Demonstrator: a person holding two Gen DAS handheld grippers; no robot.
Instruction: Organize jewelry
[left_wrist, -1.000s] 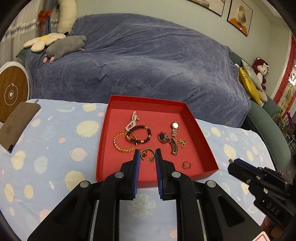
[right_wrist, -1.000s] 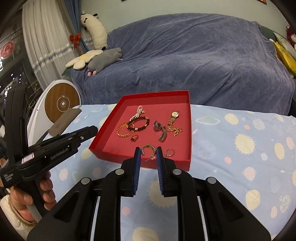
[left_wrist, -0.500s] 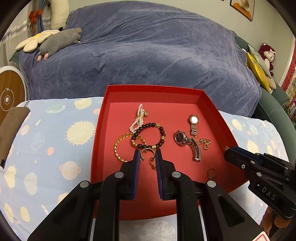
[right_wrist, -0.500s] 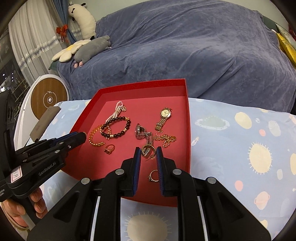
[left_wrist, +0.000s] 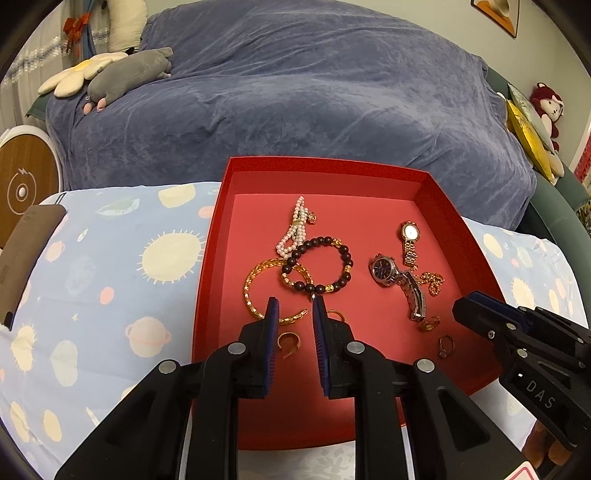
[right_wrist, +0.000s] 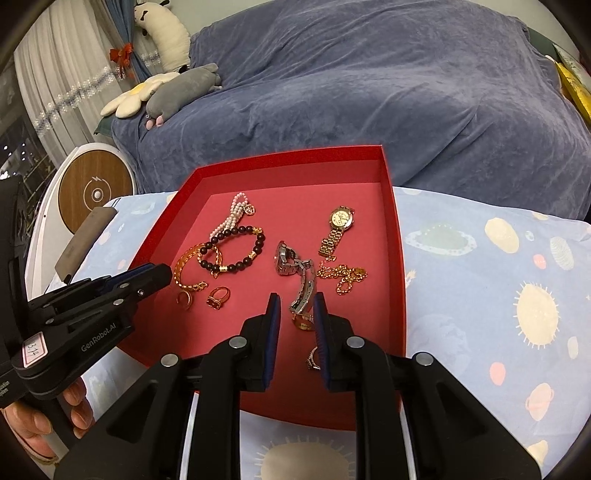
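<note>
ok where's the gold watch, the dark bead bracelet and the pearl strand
gold watch (right_wrist: 341, 218): right wrist view, on its pale dial
dark bead bracelet (left_wrist: 345, 254): left wrist view, on a bead at its right side
pearl strand (left_wrist: 298, 218): left wrist view, mid strand

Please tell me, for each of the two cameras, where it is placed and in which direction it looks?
Left wrist: on the left gripper, looking steeply down along its fingers into the red tray; the right gripper enters at right.
Right wrist: on the right gripper, looking down into the red tray from its right; the left gripper and a hand show at left.
Shared: tray, dark bead bracelet, gold watch, sofa behind.
</note>
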